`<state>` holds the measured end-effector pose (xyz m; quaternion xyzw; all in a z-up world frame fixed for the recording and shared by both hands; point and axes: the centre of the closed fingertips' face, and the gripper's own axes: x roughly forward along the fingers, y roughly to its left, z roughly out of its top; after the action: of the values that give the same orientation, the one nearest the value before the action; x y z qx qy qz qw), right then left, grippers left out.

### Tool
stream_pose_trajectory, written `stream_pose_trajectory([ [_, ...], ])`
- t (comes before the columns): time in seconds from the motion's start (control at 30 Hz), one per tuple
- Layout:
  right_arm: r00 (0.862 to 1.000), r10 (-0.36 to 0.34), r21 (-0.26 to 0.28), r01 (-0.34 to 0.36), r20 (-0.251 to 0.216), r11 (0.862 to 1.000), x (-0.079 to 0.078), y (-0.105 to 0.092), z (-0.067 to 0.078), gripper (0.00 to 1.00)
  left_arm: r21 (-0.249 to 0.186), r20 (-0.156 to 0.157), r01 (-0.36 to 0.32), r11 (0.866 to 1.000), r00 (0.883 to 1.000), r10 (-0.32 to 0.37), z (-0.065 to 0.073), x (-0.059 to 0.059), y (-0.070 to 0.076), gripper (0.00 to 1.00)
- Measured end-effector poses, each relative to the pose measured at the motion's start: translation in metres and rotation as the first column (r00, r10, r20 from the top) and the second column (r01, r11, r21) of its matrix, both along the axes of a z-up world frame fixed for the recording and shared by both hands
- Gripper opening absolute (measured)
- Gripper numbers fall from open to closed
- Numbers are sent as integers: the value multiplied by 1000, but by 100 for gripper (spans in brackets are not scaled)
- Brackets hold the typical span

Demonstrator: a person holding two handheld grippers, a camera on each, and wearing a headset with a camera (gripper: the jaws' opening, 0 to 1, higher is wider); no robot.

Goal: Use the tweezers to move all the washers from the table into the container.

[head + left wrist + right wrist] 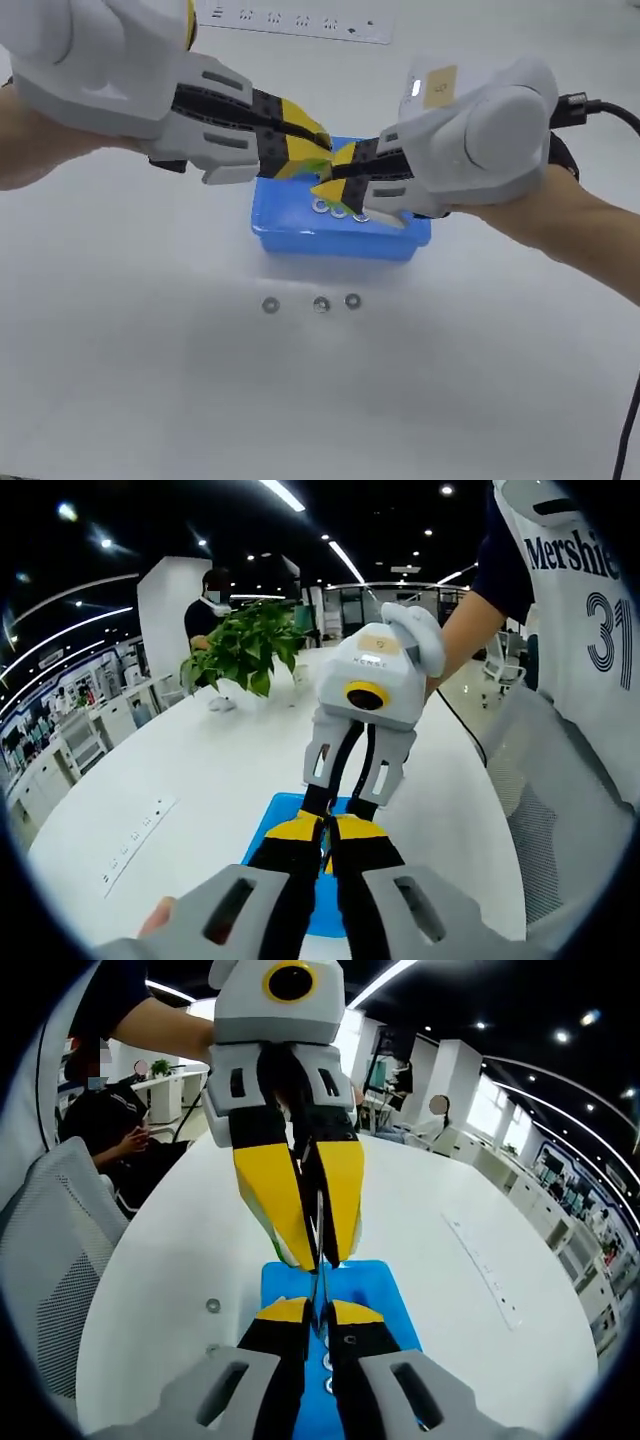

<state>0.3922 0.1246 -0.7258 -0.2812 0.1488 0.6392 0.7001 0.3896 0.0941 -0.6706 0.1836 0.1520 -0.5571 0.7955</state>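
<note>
Both grippers meet tip to tip above the blue container [330, 242]. My left gripper [322, 140] comes in from the left and my right gripper [326, 178] from the right. In the right gripper view, thin metal tweezers [320, 1260] run from my right gripper [318, 1310] up into the left gripper's yellow fingers [285, 1200]. Both look shut on them. My left gripper [326, 832] faces the right gripper [345, 805] in its own view. Three washers [338, 209] lie in the container. Three more washers [321, 304] sit in a row on the table in front of it.
A white power strip [290, 20] lies at the table's far edge. A black cable [605, 108] trails from the right gripper. A potted plant [245, 645] stands further along the table, and a mesh chair [50, 1250] is beside it.
</note>
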Motion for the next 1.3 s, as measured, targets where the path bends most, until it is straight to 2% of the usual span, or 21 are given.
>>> stream_pose_trajectory([
  [0.07, 1000, 5, 1, -5, 4, 1000, -2, 0, 3, 7, 19, 14, 5, 1000, 1000, -5, 1, -2, -1, 9],
  [0.1, 1000, 7, 1, -7, 4, 1000, -3, 0, 4, 7, 15, 27, 2, 1000, 1000, -3, 4, -2, -2, 10],
  [0.27, 999, 28, -6, -28, 15, 1000, -10, 0, 12, 7, 20, 37, 18, 1000, 999, -19, 11, -9, -6, 10],
  [0.3, 1000, 29, 0, -29, 11, 1000, -10, 1, 15, 7, 23, 27, 33, 999, 999, -34, 10, -12, -6, 8],
  [0.47, 999, 49, 9, -49, -3, 999, -21, 0, 20, 7, 21, 18, 55, 998, 998, -55, 16, -19, -9, 7],
  [0.6, 997, 73, 25, -73, -2, 997, -33, -1, 29, 8, 19, 24, 64, 998, 998, -65, 26, -30, -9, 6],
  [0.63, 996, 82, 27, -83, 17, 996, -37, -1, 31, 9, 16, 23, 64, 998, 998, -64, 27, -32, -9, 6],
  [0.73, 995, 104, 26, -104, 15, 994, -46, -2, 32, 9, 20, 17, 66, 998, 998, -66, 25, -33, -9, 6],
  [0.97, 991, 134, 18, -134, -1, 991, -72, -6, 34, 9, 12, 4, 68, 998, 998, -68, 30, -62, -14, 6],
  [1.0, 991, 133, 21, -132, -9, 991, -78, -7, 33, 9, 10, 0, 69, 998, 998, -69, 31, -68, -16, 6],
  [1.07, 991, 134, 24, -133, -23, 991, -86, -9, 32, 9, 6, -21, 74, 997, 997, -74, 30, -79, -18, 6],
  [1.3, 989, 129, 31, -127, -70, 991, -117, -14, 20, 10, 5, -60, 84, 996, 995, -84, 22, -112, -24, 6],
])
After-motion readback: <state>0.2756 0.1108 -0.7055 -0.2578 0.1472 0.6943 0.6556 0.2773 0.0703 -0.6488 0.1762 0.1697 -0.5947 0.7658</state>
